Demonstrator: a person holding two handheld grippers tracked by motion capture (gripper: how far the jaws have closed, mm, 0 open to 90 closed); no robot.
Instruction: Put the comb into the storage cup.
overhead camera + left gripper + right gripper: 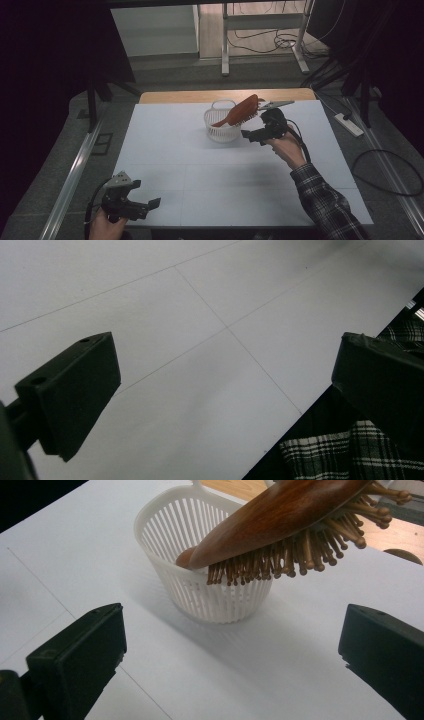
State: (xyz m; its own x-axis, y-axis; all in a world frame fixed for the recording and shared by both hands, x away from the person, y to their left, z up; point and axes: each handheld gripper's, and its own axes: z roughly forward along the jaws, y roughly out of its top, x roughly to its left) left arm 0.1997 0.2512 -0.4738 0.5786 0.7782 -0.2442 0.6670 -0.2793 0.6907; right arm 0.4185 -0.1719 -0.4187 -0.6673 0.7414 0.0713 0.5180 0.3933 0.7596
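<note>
The hairbrush (280, 515) is showing a polished reddish-brown wooden back, glossy and smooth, with lighter wooden pins ending in rounded tips. The basket (210, 600) is looking like white moulded plastic, slatted and faintly shiny. The tabletop (200, 165) is appearing as a matt white sheet, smooth, with thin seams, and a bare wooden strip is showing along its far edge. The right tongs (232, 660) and left tongs (227, 405) are looking like matt black plastic. The sleeve (325, 205) is reading as soft checked cloth.
</note>
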